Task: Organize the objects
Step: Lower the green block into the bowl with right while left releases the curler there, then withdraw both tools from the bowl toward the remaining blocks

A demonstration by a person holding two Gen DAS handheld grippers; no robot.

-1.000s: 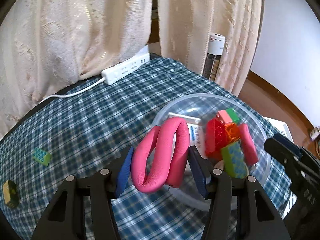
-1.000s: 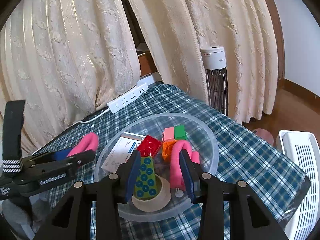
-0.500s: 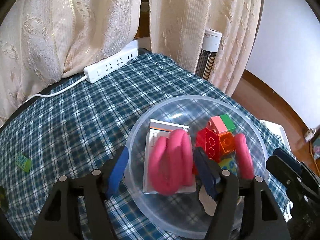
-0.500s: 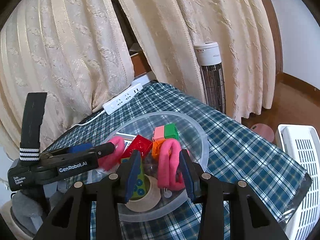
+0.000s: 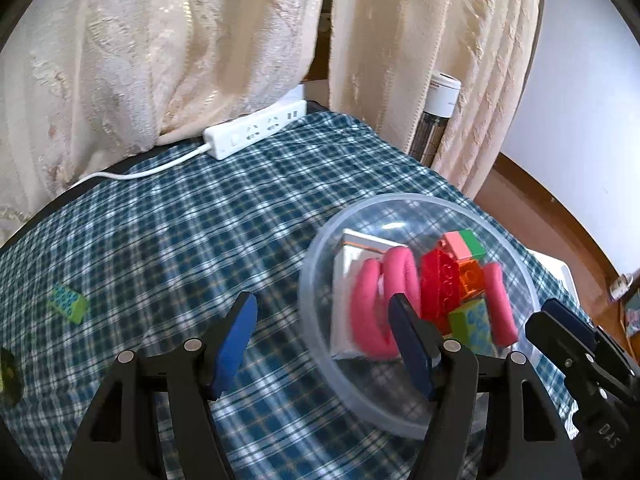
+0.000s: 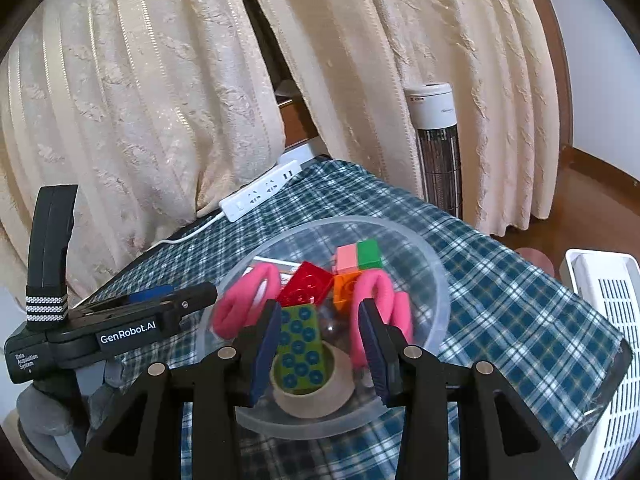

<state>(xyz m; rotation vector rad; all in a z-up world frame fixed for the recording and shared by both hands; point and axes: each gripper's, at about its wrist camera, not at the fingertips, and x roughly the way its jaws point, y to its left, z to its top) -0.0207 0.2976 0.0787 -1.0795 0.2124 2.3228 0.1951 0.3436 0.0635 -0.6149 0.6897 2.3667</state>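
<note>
A clear plastic bowl [image 5: 320, 320] [image 6: 436, 280] on the plaid table holds a folded pink foam roller [image 5: 380, 304] [image 6: 244, 304], a second pink roller [image 6: 380, 296], red [image 6: 308, 284], orange, pink-green [image 6: 358, 256] and green-blue [image 6: 300, 340] bricks, a tape roll [image 6: 316, 396] and a white box [image 5: 348, 256]. My left gripper [image 5: 324, 344] is open and empty at the bowl's near-left rim. My right gripper [image 6: 320, 352] is open and empty over the bowl's near side. A green brick [image 5: 67, 304] lies on the cloth at left.
A white power strip [image 5: 256, 132] with its cord lies at the table's far edge, under cream curtains. A tower heater [image 6: 436, 148] stands behind the table. A white crate [image 6: 600, 340] sits right of the table. A dark-yellow object [image 5: 8, 372] lies at far left.
My left gripper carried the pink roller over the bowl, opened and let it go; the roller now lies in the bowl on the white box. The left gripper has pulled back to the left.
</note>
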